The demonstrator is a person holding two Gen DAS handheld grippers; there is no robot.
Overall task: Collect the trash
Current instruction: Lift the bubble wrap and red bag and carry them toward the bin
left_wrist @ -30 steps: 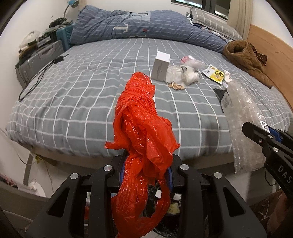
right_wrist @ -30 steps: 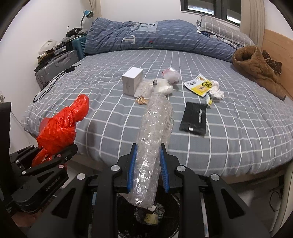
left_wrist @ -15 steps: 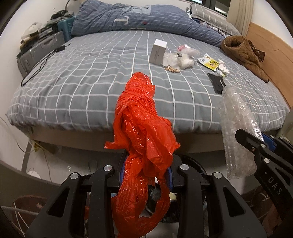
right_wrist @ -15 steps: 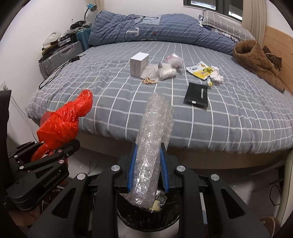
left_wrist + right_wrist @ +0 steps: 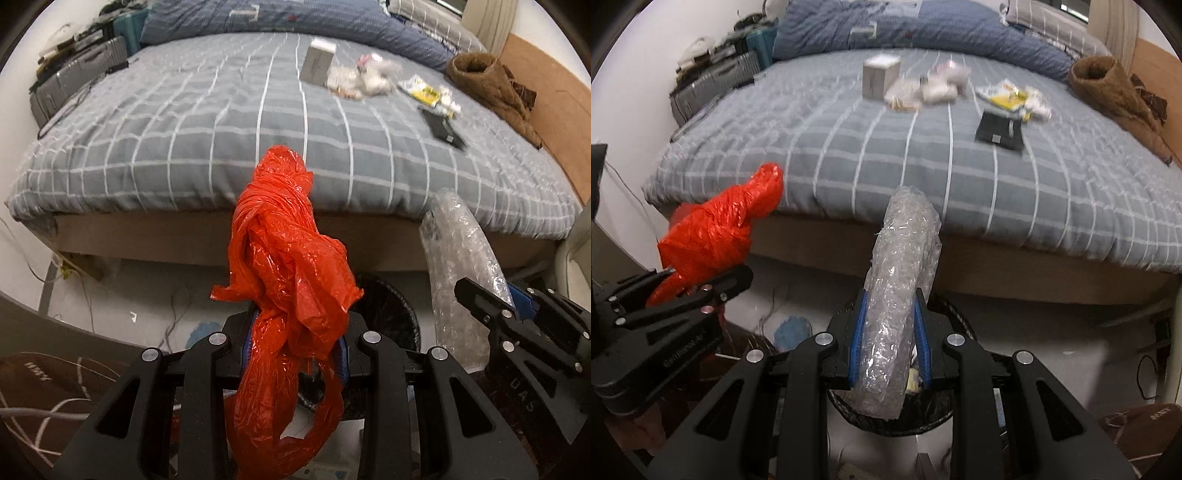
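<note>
Red bag: crumpled red plastic bag (image 5: 291, 280) pinched between the blue-padded fingers of the left tool (image 5: 295, 354), its twisted top standing up and loose tails hanging below the jaws; from the right wrist view it shows at the left (image 5: 716, 236).
Bubble wrap: clear rolled bubble wrap (image 5: 901, 295) clamped between the blue pads of the right tool (image 5: 888, 347), upper end curving up and away, lower end hanging over the bin; in the left wrist view it stands at the right (image 5: 461, 258) with the right tool (image 5: 517, 321) just behind it.
Bin: black round trash bin with a dark liner (image 5: 934, 417) on the floor directly under the right tool, with some scraps inside; in the left wrist view its rim (image 5: 391, 306) lies just beyond and right of the red bag.
Bed: grey bed cover with white grid lines (image 5: 886, 155) beyond both tools, its near edge just past the bin.
Far on the bed: white cardboard box (image 5: 879, 75) upright, pale crumpled wrappers (image 5: 934, 88) just right of it, yellow printed packet (image 5: 1004, 96) further right, flat black pouch (image 5: 999, 131) nearer than the packet.
Far right: brown fleecy garment (image 5: 1115, 92) near the wooden headboard side.
Far edge: blue striped duvet (image 5: 905, 31) bunched along the bed.
</note>
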